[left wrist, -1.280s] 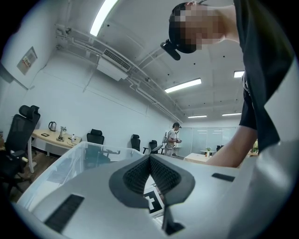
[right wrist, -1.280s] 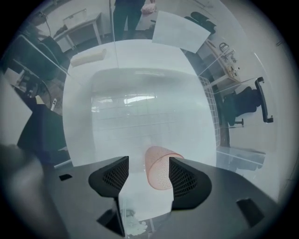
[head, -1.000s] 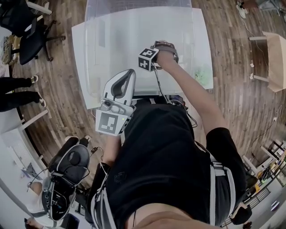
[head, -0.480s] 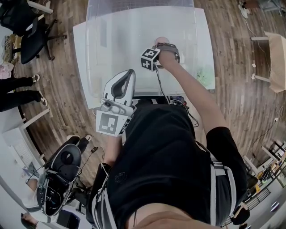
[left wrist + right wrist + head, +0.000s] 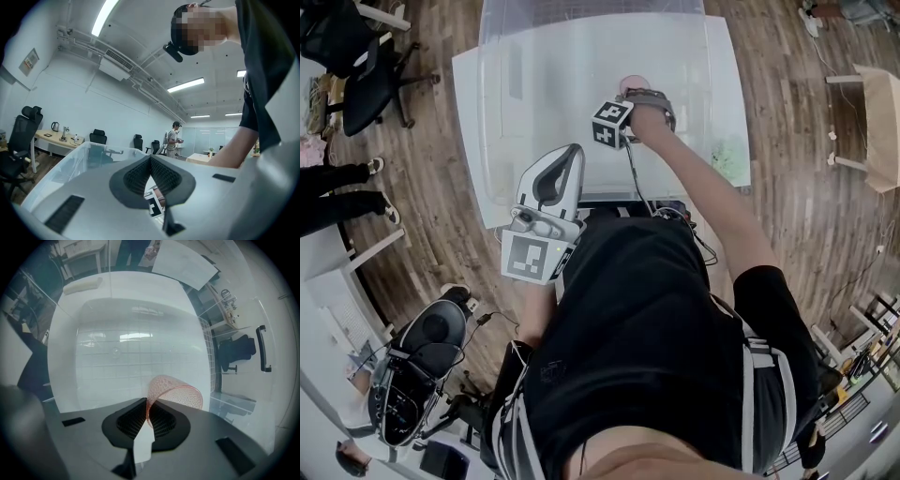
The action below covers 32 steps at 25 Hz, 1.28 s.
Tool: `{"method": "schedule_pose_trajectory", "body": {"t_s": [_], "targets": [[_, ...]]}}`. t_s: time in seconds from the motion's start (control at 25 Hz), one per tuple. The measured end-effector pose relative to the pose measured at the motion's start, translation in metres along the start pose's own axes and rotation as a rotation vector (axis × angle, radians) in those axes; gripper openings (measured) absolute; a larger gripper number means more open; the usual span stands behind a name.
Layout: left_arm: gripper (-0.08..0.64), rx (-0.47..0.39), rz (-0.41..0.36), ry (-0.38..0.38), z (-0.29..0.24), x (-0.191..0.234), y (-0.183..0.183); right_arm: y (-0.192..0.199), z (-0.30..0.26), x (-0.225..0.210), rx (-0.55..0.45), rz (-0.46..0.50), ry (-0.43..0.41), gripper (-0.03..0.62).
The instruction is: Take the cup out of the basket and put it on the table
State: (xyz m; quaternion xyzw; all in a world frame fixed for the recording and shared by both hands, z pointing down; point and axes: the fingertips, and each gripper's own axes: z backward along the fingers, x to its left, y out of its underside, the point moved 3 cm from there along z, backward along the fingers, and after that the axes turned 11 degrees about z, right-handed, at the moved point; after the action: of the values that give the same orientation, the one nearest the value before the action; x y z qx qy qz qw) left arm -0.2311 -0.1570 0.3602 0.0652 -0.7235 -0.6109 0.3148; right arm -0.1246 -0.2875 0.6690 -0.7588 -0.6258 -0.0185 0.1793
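right gripper view is showing our right claw (image 5: 144,414), jaws just closing, clamping the pink cup (image 5: 180,394) by its wall; it is sitting inside the basket (image 5: 205,348), bulging rightward of the claw, so we are expecting an upward lift.

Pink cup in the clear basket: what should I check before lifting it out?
1. Grip: the right gripper, its jaws just closing, pinches the wall of the pink translucent cup: ok.
2. Hold only on the thin wall; firm enough: cannot tell.
3. Way up out of the clear plastic basket, open top: ok.
4. Bare spot on the white table beside the basket: ok.
5. Left gripper shut and empty: ok.
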Motion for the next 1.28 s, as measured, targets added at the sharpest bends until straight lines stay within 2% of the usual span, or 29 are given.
{"method": "schedule_pose_trajectory", "body": {"t_s": [0.16,0.4,0.56,0.88,1.28], "targets": [[0.018,0.001,-0.002,0.002,0.000,-0.002,0.001,-0.005,0.012,-0.008,-0.050,-0.023,0.034,0.031],[0.018,-0.008,-0.005,0.003,0.000,-0.005,0.001,-0.016,0.046,-0.033,-0.244,-0.111,0.112,0.031],[0.018,-0.005,-0.004,0.002,0.001,-0.008,0.002,-0.013,0.077,-0.043,-0.308,-0.126,0.178,0.031],[0.018,-0.014,-0.023,0.020,-0.002,-0.019,-0.003,0.007,0.154,-0.045,-0.455,-0.162,0.297,0.031],[0.018,-0.007,-0.047,0.033,-0.006,-0.040,-0.002,0.057,0.248,-0.030,-0.700,-0.297,0.432,0.031]]}}
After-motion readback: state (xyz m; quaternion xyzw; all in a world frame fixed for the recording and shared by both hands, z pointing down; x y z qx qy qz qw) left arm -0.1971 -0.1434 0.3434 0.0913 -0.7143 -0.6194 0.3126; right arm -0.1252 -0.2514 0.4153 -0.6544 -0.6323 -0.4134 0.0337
